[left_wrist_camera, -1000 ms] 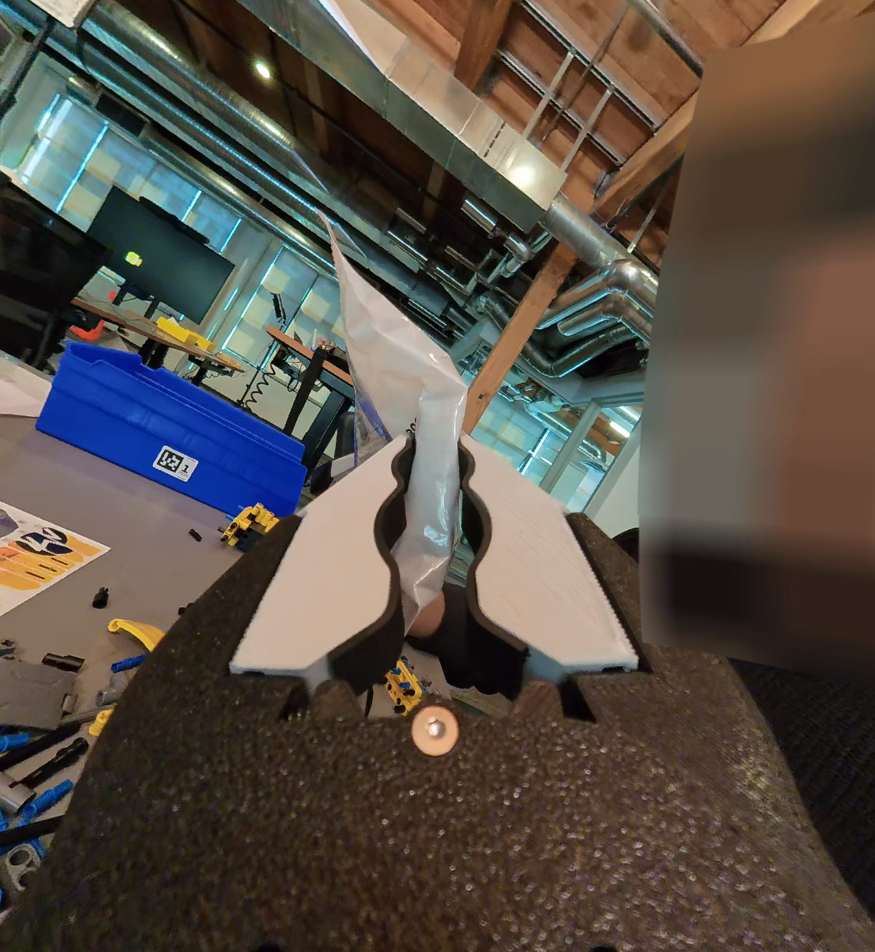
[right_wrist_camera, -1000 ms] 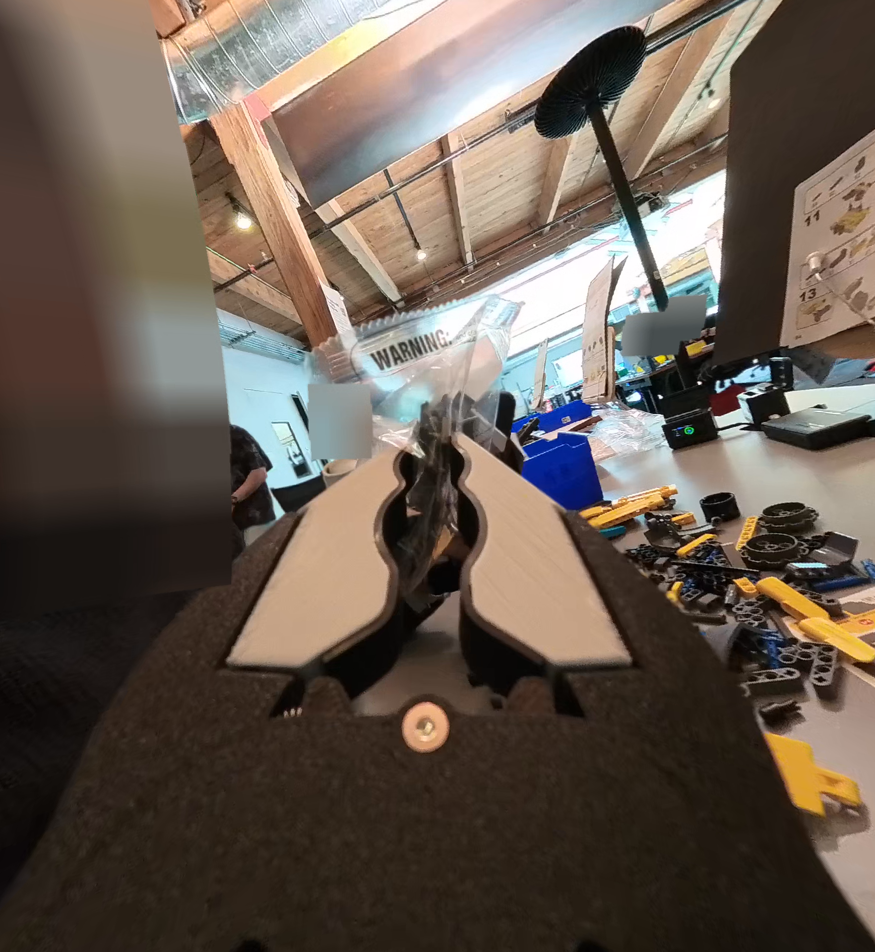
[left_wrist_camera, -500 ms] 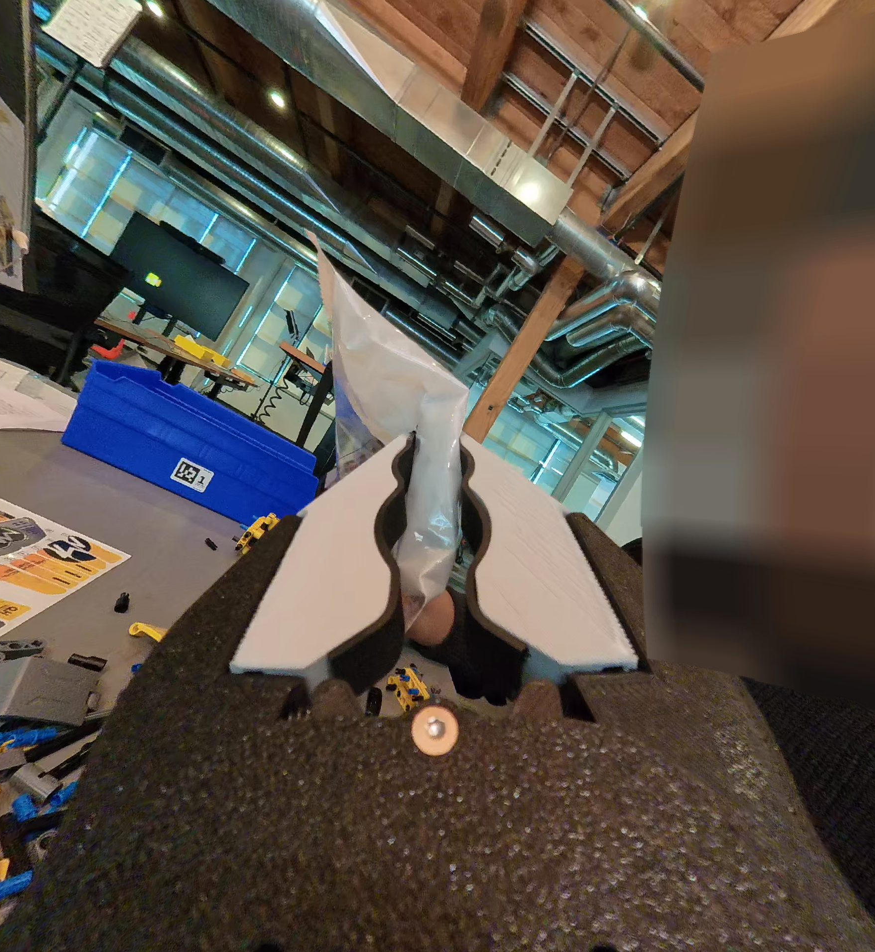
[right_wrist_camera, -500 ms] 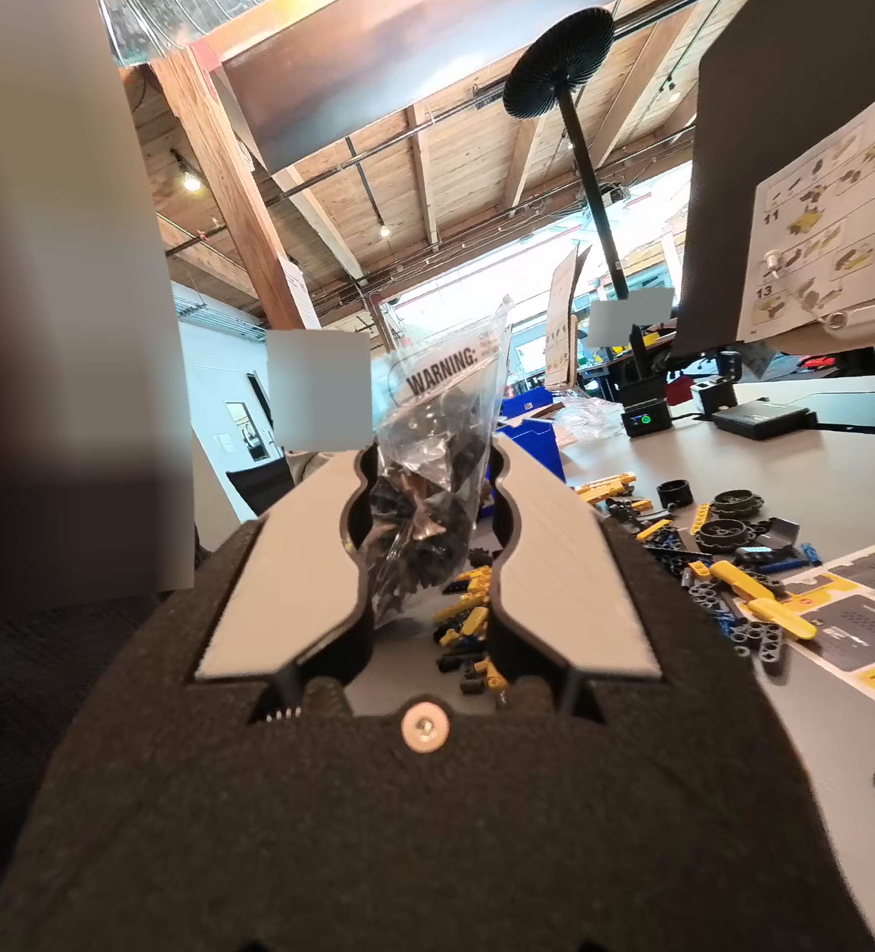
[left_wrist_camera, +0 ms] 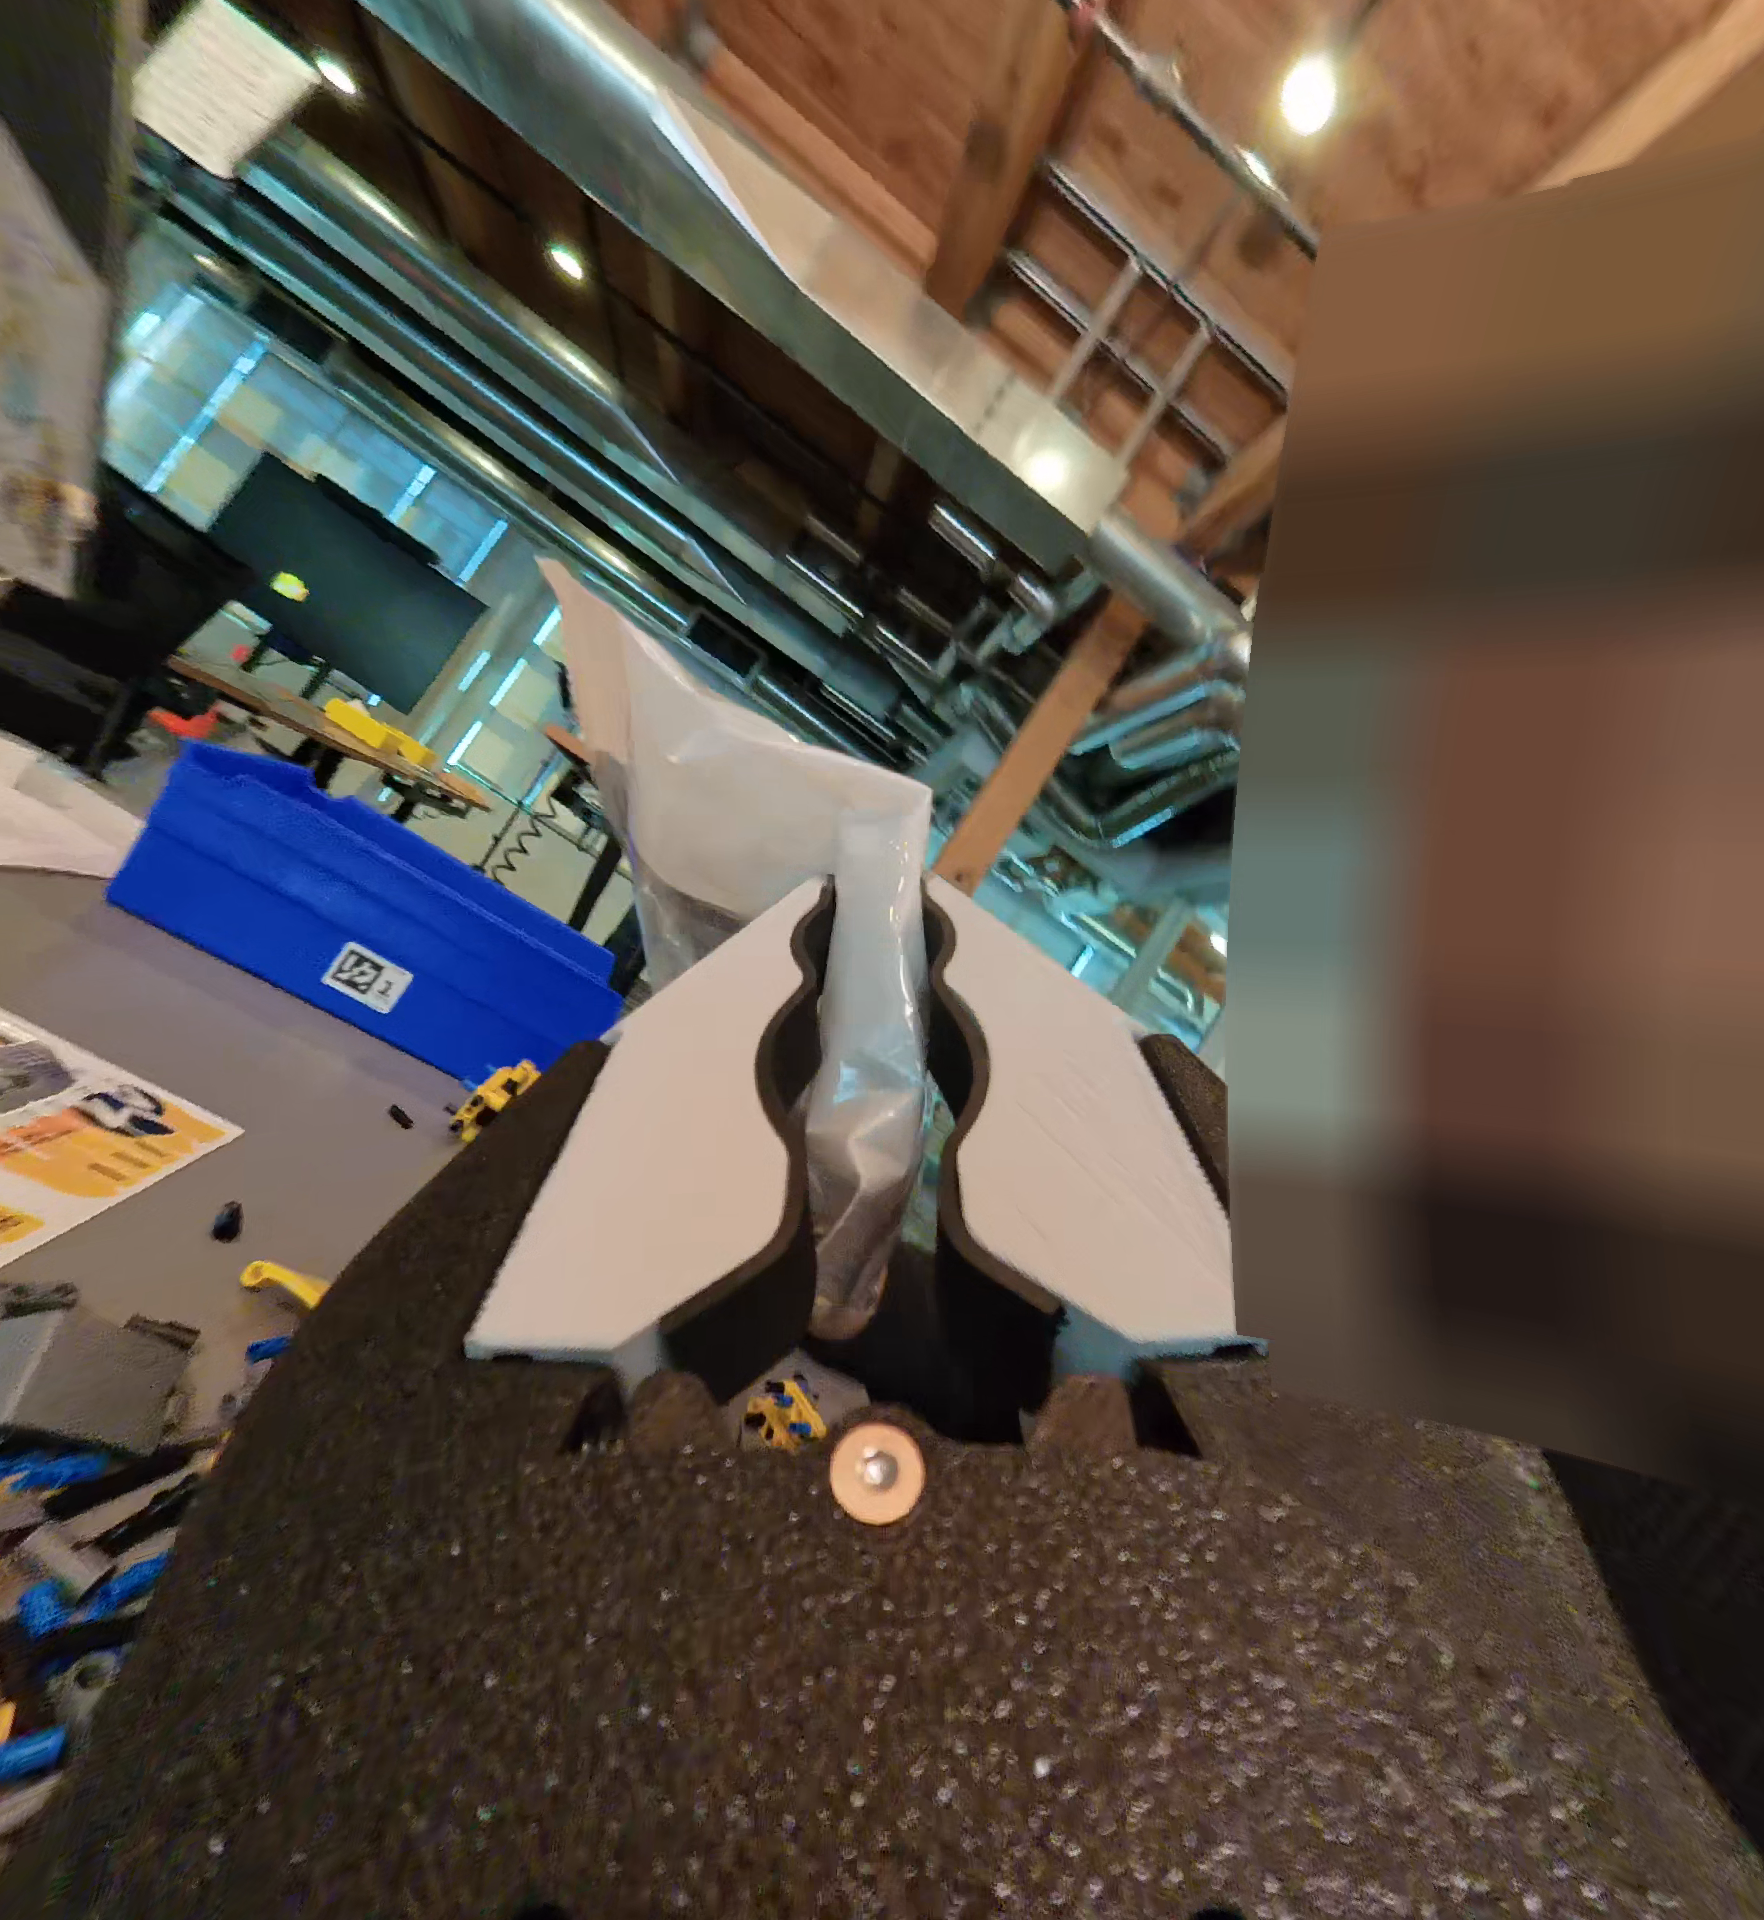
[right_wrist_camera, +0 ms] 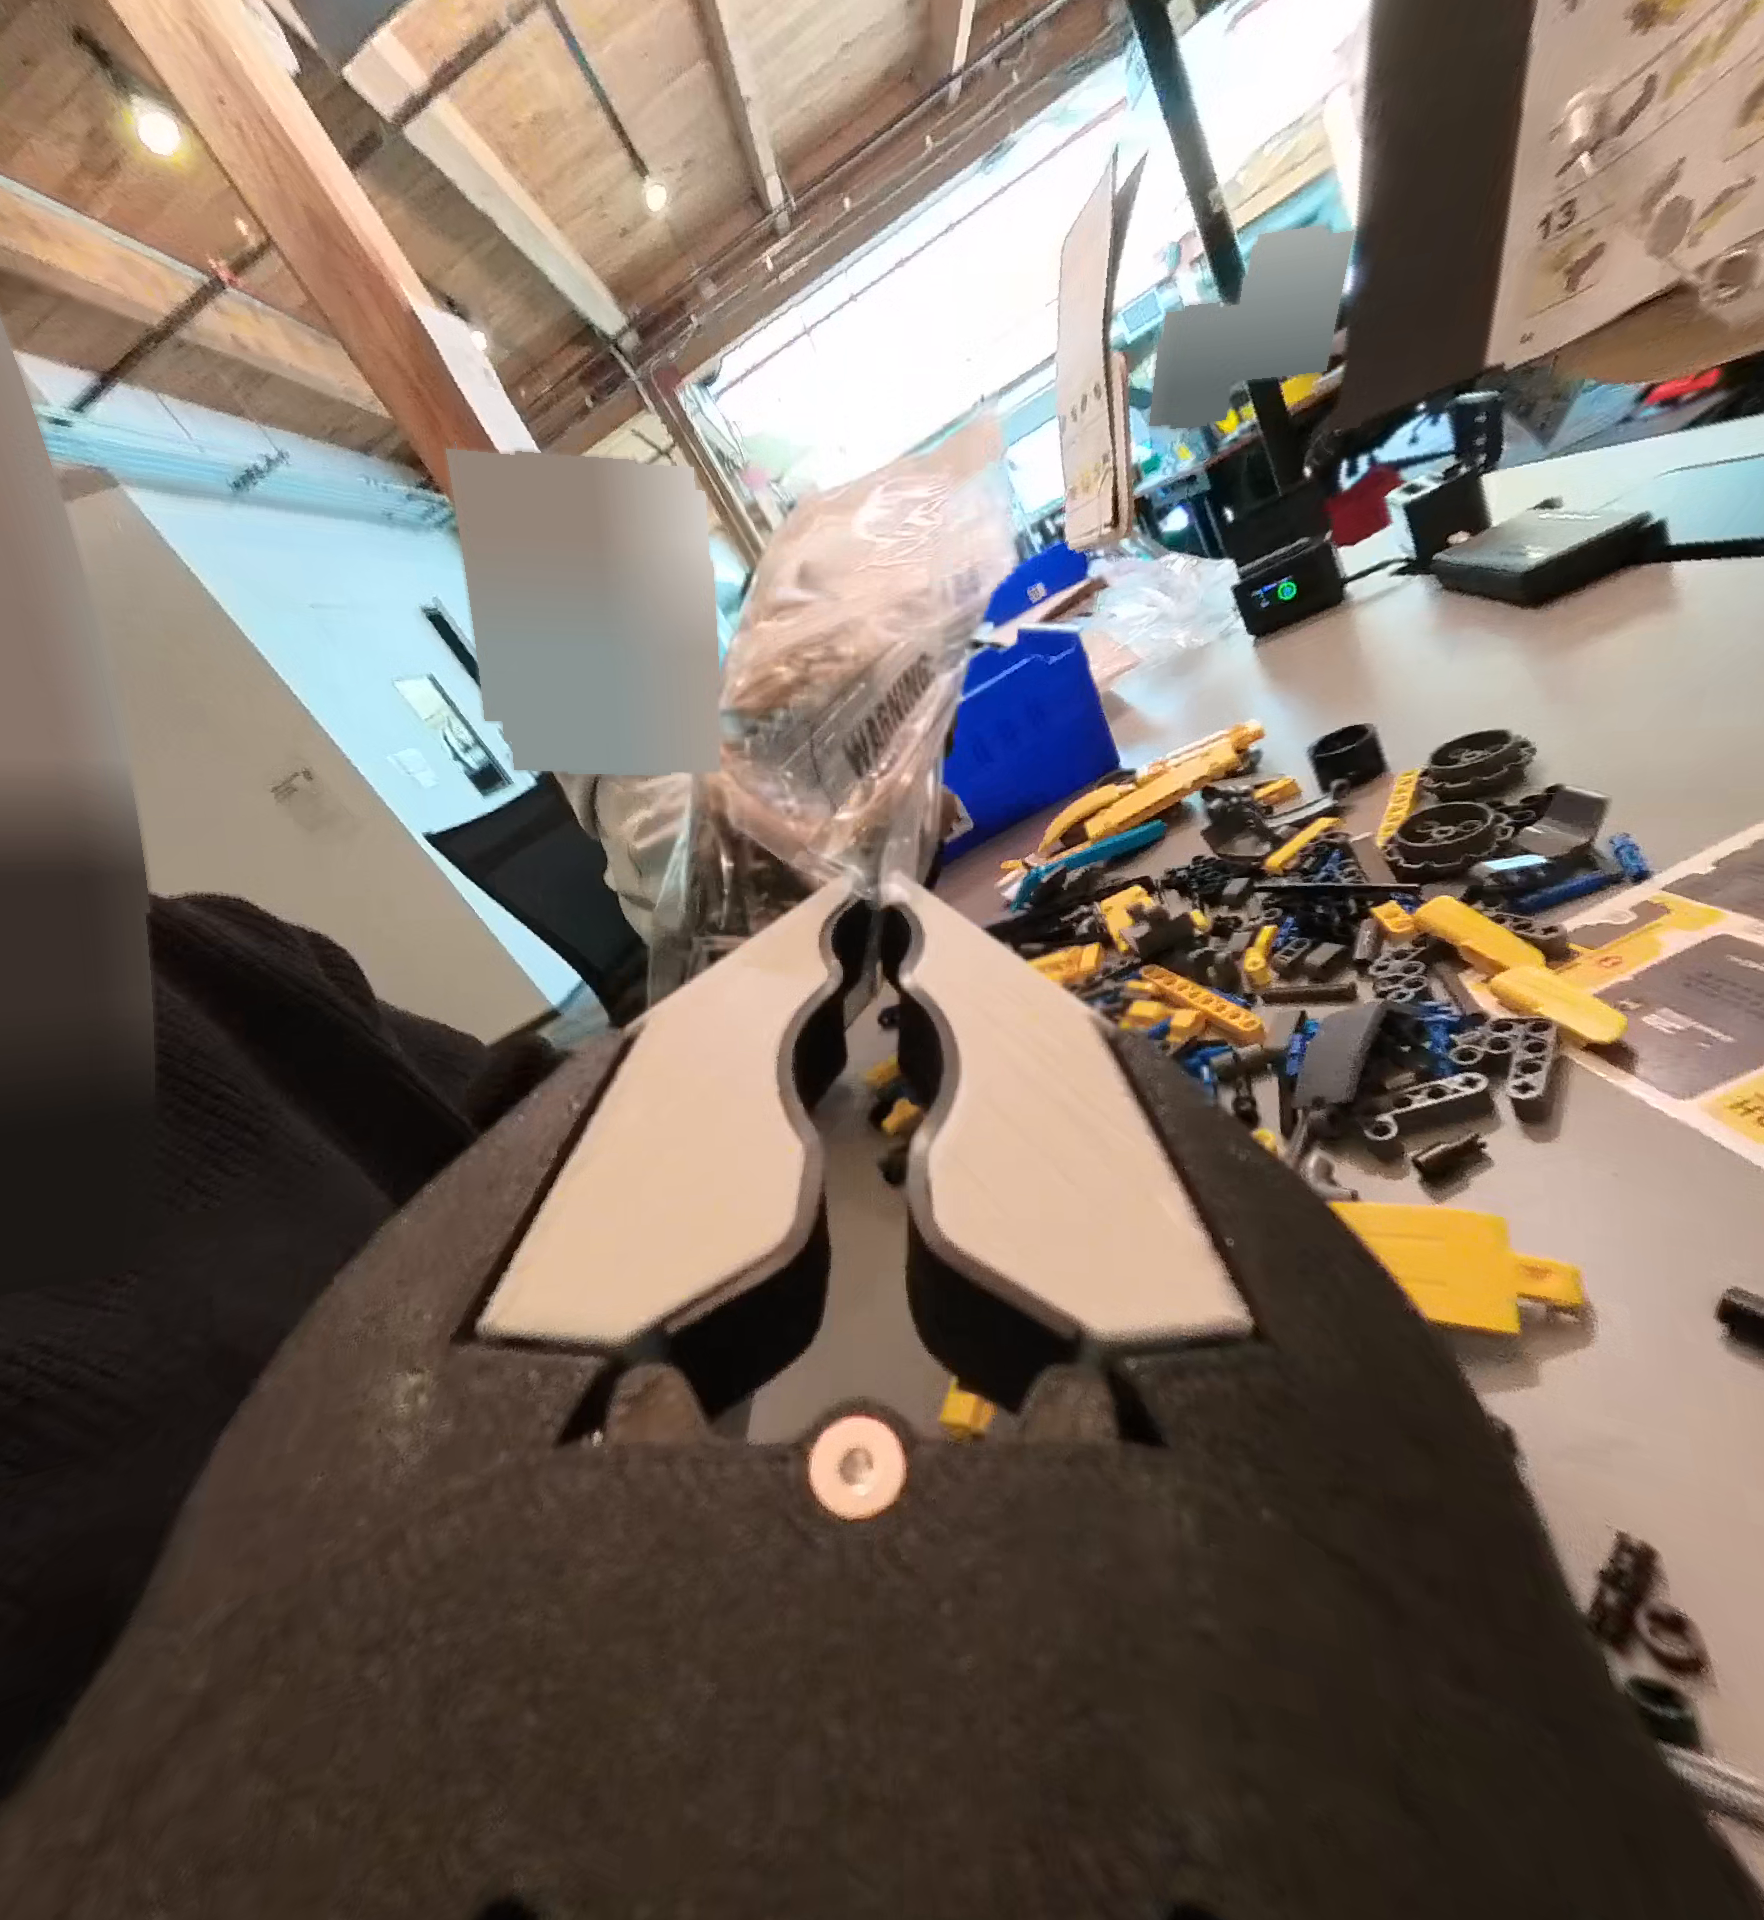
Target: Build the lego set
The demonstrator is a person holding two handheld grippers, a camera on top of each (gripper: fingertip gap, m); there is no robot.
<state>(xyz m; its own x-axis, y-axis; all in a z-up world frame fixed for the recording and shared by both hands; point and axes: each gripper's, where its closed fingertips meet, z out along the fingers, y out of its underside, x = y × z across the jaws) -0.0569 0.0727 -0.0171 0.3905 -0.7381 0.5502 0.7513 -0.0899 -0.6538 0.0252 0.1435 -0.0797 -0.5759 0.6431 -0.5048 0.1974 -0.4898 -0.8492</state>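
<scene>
My left gripper (left_wrist_camera: pixel 876 896) is shut on a clear plastic bag (left_wrist_camera: pixel 753 790) that sticks up past its fingertips, above the grey table (left_wrist_camera: pixel 234 1049). My right gripper (right_wrist_camera: pixel 873 894) is shut on the edge of a clear plastic bag (right_wrist_camera: pixel 857 665). That bag bears printed writing and bulges out beyond the fingertips. It is blurred, and what it holds is unclear. A heap of yellow, black and blue building pieces (right_wrist_camera: pixel 1304 966) lies on the table (right_wrist_camera: pixel 1636 707) just right of the right gripper. More such pieces (left_wrist_camera: pixel 16 1455) lie at the lower left of the left gripper.
A blue bin (left_wrist_camera: pixel 338 914) stands on the table behind the left gripper, with a printed sheet (left_wrist_camera: pixel 36 1122) before it. Another blue bin (right_wrist_camera: pixel 1023 717), a black box with a green light (right_wrist_camera: pixel 1283 597) and printed sheets (right_wrist_camera: pixel 1709 977) lie right of the right gripper. A dark sleeve (right_wrist_camera: pixel 182 1143) is at left. My hands' fingertips stand some 12 cm from each other.
The right gripper has closed from wide around the bag's body to a pinch on its edge and tilted down toward the table. The left gripper has shifted slightly, still clamped on its bag.
</scene>
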